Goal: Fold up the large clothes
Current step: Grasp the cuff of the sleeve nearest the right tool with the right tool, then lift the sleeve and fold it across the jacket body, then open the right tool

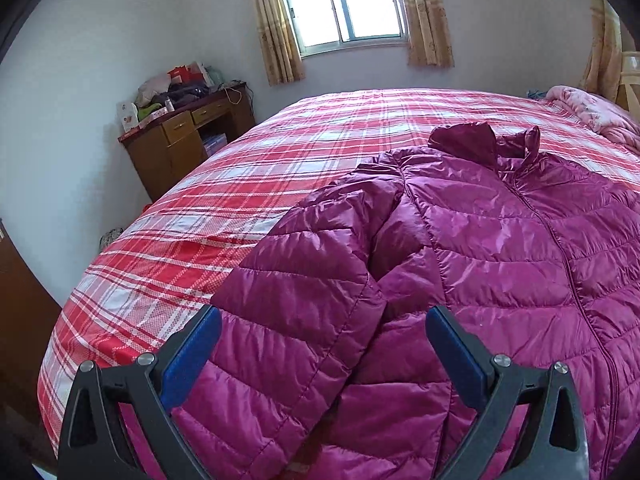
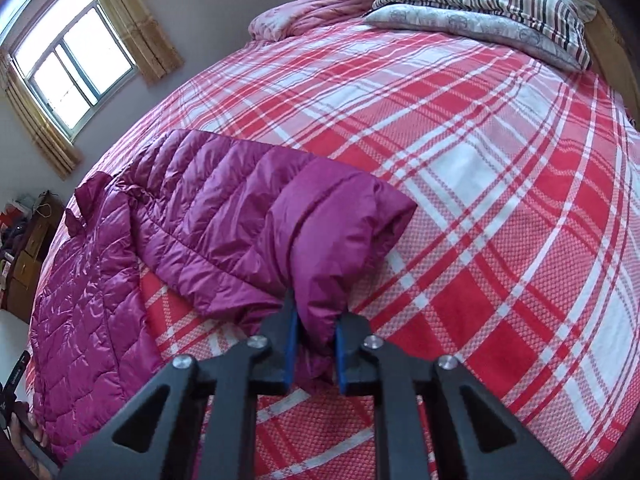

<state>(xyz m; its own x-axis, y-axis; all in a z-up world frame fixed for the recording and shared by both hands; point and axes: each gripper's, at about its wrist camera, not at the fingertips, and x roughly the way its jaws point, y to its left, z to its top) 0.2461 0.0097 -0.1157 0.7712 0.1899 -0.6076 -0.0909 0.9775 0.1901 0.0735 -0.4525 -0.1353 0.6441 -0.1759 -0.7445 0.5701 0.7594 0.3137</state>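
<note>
- Left tool (image 1: 322, 334): jaws stand wide apart, poised over the near sleeve (image 1: 296, 300) of the jacket (image 1: 500, 248). Nothing sits between the pads. The spread suits a grasp on the thick quilted cuff end, judged to be the next pickup on this side.
- Jacket: lies front up, zip closed, on the bed (image 1: 240, 184), collar pointing toward the window (image 1: 344, 4). The body is spread flat, a layout that suits folding each sleeve inward across the chest.
- Near sleeve: rests along the jacket's side, partly over the body, with its cuff end toward the left tool.
- Right tool (image 2: 316, 340): jaws are clamped on the cuff of the far sleeve (image 2: 320, 216). The sleeve is lifted and bunched into a hump just ahead of the pads, well out to the side of the body. The cuff grip gives control of the whole sleeve length; judged purpose is to carry it across onto the jacket.
- Surface: the bed carries a red-and-white plaid cover, soft and slightly wrinkled; slick fabric may slide on it.
- Room: a wooden desk (image 1: 188, 136) with clutter stands by the wall on the left. The window has tan curtains (image 1: 276, 24). A pink blanket (image 2: 312, 12) and striped pillows (image 2: 492, 4) lie at the bed's head.
</note>
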